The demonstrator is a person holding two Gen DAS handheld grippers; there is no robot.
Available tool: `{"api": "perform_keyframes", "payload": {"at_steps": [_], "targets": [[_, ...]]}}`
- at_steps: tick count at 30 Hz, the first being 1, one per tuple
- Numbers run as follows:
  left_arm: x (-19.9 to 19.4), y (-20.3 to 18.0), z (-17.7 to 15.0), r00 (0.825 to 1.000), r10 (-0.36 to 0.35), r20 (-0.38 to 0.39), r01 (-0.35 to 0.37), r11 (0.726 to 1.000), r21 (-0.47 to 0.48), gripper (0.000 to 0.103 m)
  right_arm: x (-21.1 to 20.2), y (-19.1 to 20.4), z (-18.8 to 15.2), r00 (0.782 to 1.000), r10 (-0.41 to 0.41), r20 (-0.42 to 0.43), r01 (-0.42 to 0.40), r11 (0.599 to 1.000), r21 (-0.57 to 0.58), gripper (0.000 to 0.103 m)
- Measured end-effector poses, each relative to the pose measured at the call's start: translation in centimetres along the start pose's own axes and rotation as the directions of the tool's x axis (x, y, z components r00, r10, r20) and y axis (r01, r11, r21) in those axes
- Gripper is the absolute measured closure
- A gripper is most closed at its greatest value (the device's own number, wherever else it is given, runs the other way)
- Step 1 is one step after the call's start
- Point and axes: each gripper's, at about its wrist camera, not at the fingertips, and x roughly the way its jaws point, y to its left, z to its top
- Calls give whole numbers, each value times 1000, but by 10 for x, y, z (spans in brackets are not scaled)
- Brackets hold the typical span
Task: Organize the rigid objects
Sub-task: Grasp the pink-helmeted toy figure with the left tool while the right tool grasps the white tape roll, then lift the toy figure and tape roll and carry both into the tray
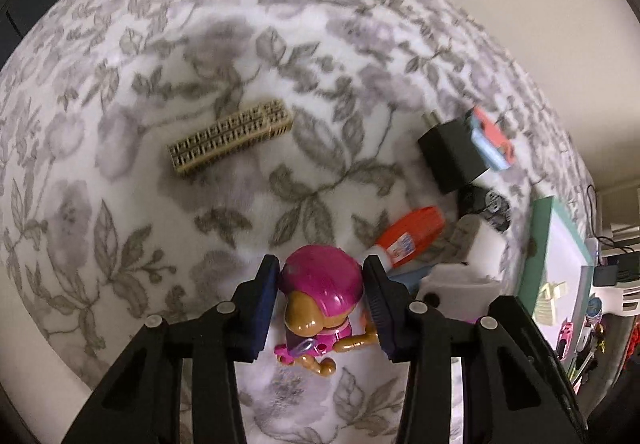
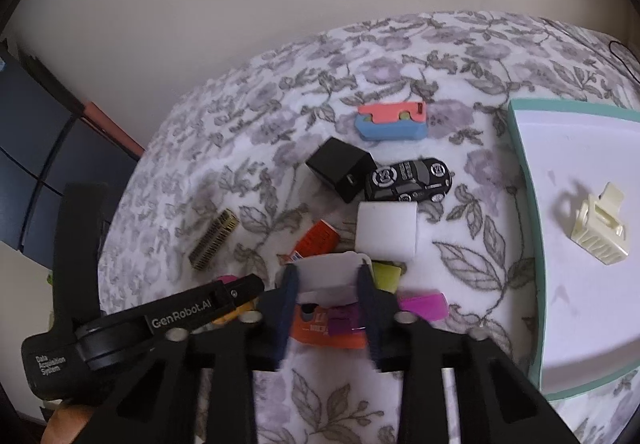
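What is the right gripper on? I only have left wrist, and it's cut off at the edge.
Observer: The right gripper is shut on a rounded white piece.
Operator: Anything under it?
Observer: An orange packet, with a purple item lying over it.
Operator: I have the pink toy figure here. Anything else close to the right fingers?
Observer: A flat pink piece lies on the cloth just to their right in that view.

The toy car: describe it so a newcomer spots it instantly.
On the flowered bedspread, left of the teal-rimmed tray, lies a small cluster of objects. The toy car sits beside the black cube, just above the white block. It alone is glossy black with white markings and wheels.
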Motion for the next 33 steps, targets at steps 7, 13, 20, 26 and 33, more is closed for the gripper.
{"api": "perform_keyframes", "payload": {"at_steps": [7, 13, 20, 26, 33], "targets": [[-7, -2, 0, 1000, 14, 9, -14, 1000, -9, 58, 2, -5, 0, 1000, -21, 0, 21, 1000, -2, 75], [0, 3, 0, 999, 37, 14, -37, 999, -22, 58, 1, -1, 1, 1000, -22, 18, 22, 1000, -22, 57], [1, 10, 1, 999, 30, 18, -29, 998, -53, 58, 9, 7, -1, 999, -46, 22, 47, 996, -69, 44], [2, 16, 4, 1000, 19, 13, -18, 997, -80, 58, 21, 9, -3, 996, -83, 5, 84, 992, -92, 35], [7, 19, 6, 1000, 11, 0, -10, 995, -95, 58, 31, 10, -4, 997, -77, -6, 77, 993, -90, 35]]}}
